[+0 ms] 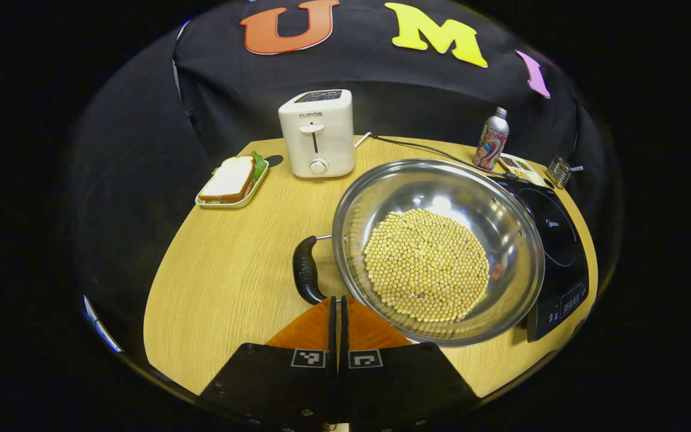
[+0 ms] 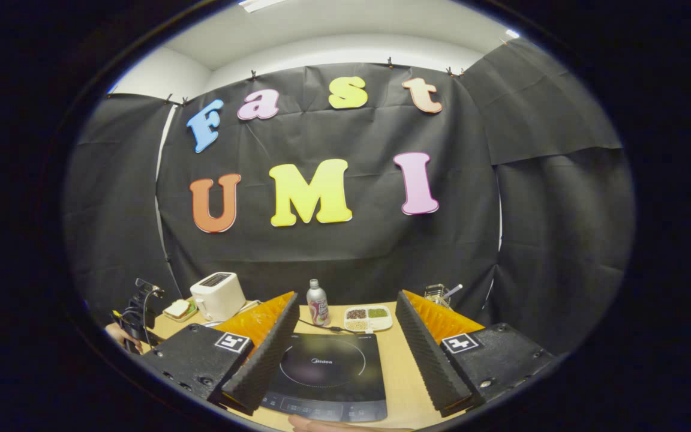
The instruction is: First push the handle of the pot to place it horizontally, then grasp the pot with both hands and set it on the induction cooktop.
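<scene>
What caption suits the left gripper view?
Closed left claw beside the black handle of a bean-filled shiny steel pot on the wooden table.

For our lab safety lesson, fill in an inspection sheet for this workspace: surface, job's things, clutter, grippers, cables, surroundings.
Surface: wooden table, no spills seen.
Job's things: steel pot of beans, black handle towards the left gripper; its far edge overlaps the cooktop in the left gripper view.
Clutter: toaster, sandwich tray, bottle, snack tray, wire holder.
Grippers: left gripper shut, at the handle; right gripper open above the cooktop.
Cables: black cord behind the pot.
Surroundings: black cloth wall.
</scene>
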Demonstrator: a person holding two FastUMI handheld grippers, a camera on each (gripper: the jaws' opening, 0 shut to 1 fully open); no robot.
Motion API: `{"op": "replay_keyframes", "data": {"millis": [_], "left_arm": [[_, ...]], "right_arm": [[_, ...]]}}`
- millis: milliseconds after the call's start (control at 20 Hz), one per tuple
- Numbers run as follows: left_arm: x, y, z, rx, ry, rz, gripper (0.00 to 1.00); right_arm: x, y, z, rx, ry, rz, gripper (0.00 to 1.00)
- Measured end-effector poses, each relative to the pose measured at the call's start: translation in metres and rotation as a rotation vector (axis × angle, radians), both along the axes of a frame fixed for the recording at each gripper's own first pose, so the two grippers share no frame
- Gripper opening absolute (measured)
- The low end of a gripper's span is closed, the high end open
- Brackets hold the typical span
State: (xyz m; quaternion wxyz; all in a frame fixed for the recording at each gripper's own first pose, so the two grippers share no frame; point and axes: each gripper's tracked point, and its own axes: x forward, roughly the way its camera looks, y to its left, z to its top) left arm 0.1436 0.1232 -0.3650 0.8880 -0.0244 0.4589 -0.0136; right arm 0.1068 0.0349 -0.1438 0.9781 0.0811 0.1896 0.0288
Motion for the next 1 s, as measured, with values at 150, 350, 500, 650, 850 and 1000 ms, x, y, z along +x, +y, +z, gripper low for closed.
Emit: {"op": "replay_keyframes", "data": {"millis": [150, 350, 500, 650, 850, 1000], "left_arm": [[0.013, 0.014, -0.002, 0.060, -0.013, 0.021, 0.00], [0.027, 0.018, -0.008, 0.105, -0.027, 0.001, 0.00], [0.029, 0.022, -0.015, 0.102, -0.009, 0.017, 0.00], [0.028, 0.023, -0.008, 0.069, -0.032, 0.032, 0.10], [0.026, 0.029, 0.003, 0.059, -0.070, 0.025, 0.00], [0.024, 0.023, 0.012, 0.021, -0.102, 0.008, 0.15]], "right_arm": [[0.003, 0.003, -0.010, 0.010, 0.025, -0.013, 1.00], [0.006, 0.007, -0.029, 0.020, 0.074, -0.031, 1.00], [0.007, 0.016, -0.036, 0.015, 0.088, -0.030, 0.96], [0.011, 0.026, -0.041, 0.002, 0.085, -0.032, 0.96], [0.013, 0.047, -0.060, -0.025, 0.093, -0.025, 0.96], [0.009, 0.071, -0.084, -0.037, 0.146, 0.003, 0.96]]}}
